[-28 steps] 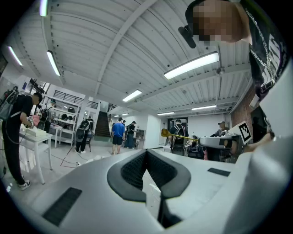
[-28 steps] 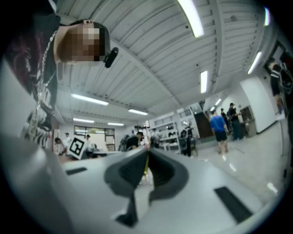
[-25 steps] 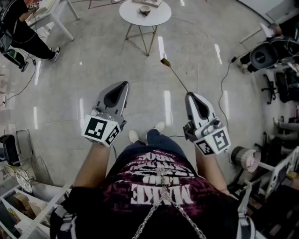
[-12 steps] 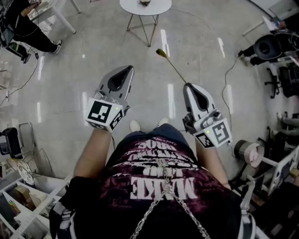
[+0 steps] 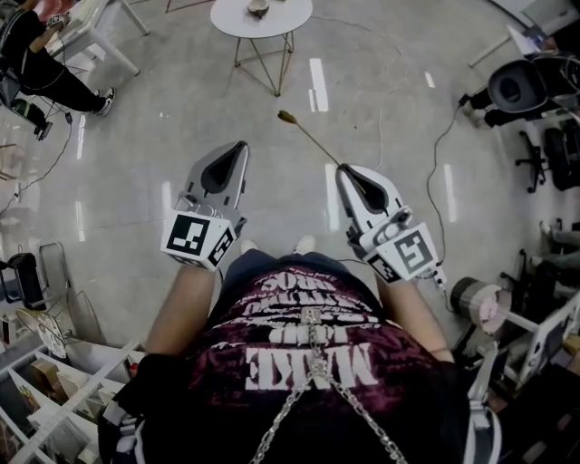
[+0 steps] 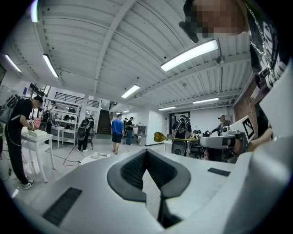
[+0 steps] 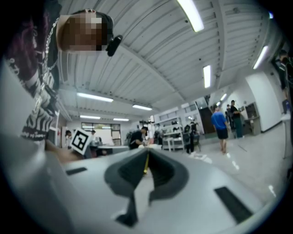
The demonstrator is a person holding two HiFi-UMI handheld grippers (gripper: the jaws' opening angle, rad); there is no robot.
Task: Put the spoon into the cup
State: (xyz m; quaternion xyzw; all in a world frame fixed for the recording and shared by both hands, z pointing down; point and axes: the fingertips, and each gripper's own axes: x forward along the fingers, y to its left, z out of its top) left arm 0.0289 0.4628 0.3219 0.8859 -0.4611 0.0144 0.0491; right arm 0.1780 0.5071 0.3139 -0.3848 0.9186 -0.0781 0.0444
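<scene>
Head view: we look down on our own arms, stretched out over the floor (image 5: pixel 118 154).
Left gripper (image 5: pixel 238 148): jaws together with nothing between them. In the left gripper view (image 6: pixel 146 151) we see the pads meet along one seam.
Right gripper (image 5: pixel 343 169): jaws closed tight on the handle end of the spoon (image 5: pixel 313 140). In the right gripper view (image 7: pixel 147 151) the yellow handle (image 7: pixel 146 163) sits in the notch between the pads.
Spoon: gold with a thin handle. It sticks out past the right jaw tips with the bowl end farthest from us. It is over bare floor, well apart from the table. We also see it in the left gripper view (image 6: pixel 160 136).
Table (image 5: pixel 288 22): round and white on thin metal legs, at the top edge of the head view.
Cup (image 5: pixel 258 8): a small thing on the table; we cannot tell more.
Seated person (image 5: pixel 41 63): in dark clothes at upper left, beside a white desk (image 5: pixel 95 23).
Bystanders (image 6: pixel 117 132): we see several standing far off in both gripper views.
</scene>
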